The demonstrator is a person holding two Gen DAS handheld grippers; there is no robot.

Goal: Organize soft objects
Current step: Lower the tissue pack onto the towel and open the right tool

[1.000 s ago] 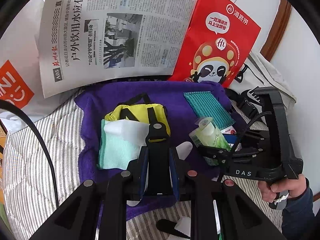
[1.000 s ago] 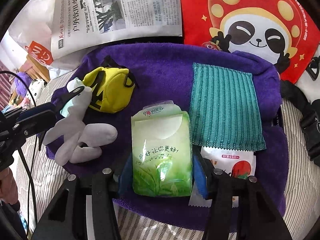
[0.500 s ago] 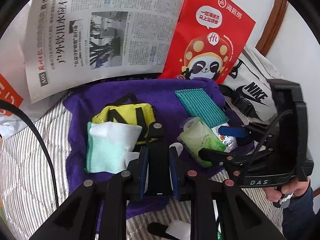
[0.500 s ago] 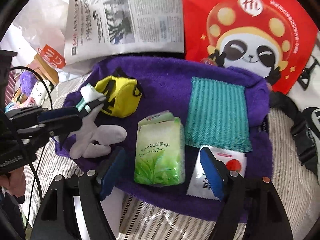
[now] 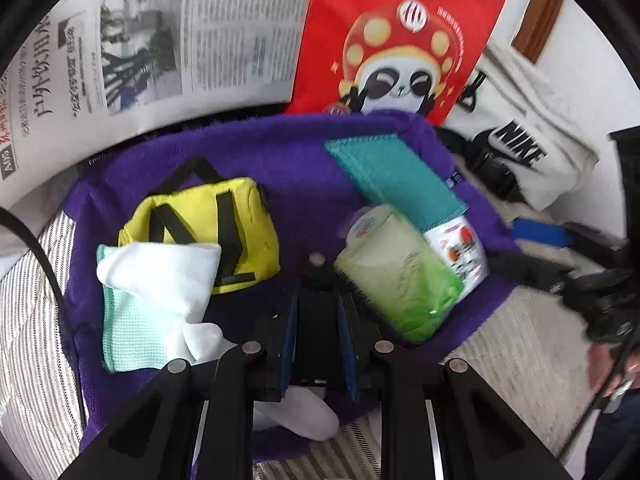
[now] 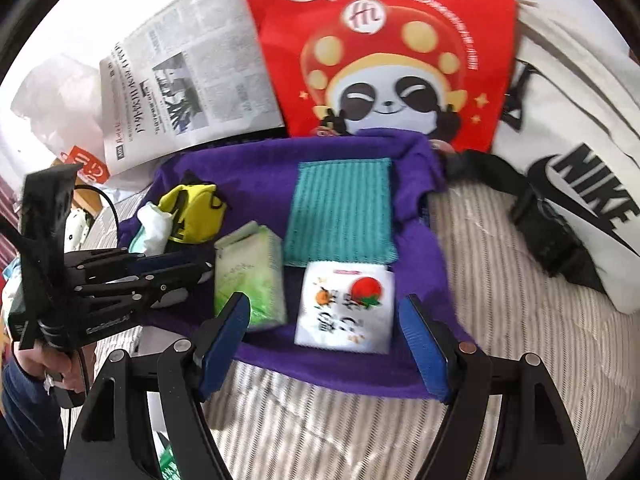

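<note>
Right tongs (image 6: 324, 332) now spread apart and drawn back, green tissue pack (image 6: 250, 276) released onto purple towel (image 6: 416, 280), left tongs (image 5: 316, 316) pinched on one white sock (image 5: 168, 284), one yellow pouch (image 5: 208, 232), one teal cloth (image 6: 340, 216), one fruit sachet (image 6: 346, 308).

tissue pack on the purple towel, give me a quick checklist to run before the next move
1. Right gripper free of the tissue pack: ok. Its jaws have just been opening and stand wide, with nothing gripped.
2. Tissue pack resting on the purple towel: ok.
3. Left gripper shut: ok.
4. Left gripper pinching the white glove: cannot tell, since the glove runs under it.
5. Fruit sachet uncovered on the towel: ok.
</note>
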